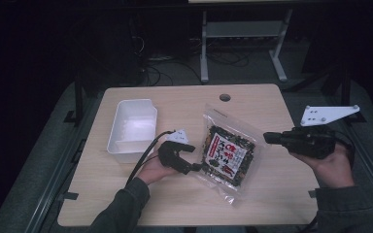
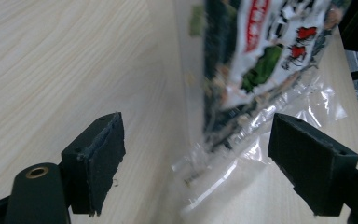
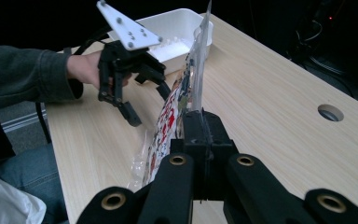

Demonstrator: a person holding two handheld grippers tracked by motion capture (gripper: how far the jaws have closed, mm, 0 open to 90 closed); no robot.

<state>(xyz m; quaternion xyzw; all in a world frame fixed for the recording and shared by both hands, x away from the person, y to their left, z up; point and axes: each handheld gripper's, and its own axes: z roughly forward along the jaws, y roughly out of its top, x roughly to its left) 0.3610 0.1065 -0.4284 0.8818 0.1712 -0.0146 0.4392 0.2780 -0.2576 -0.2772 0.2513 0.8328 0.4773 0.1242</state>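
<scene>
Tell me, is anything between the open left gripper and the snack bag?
Nothing visible stands between them. The left gripper is open, and the snack bag's clear edge already lies between its jaws on the bare table.

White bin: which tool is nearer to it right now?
Left. The left tool sits open just off the white bin's near corner, beside the snack bag. The right tool is across the bag, shut on its edge.
</scene>
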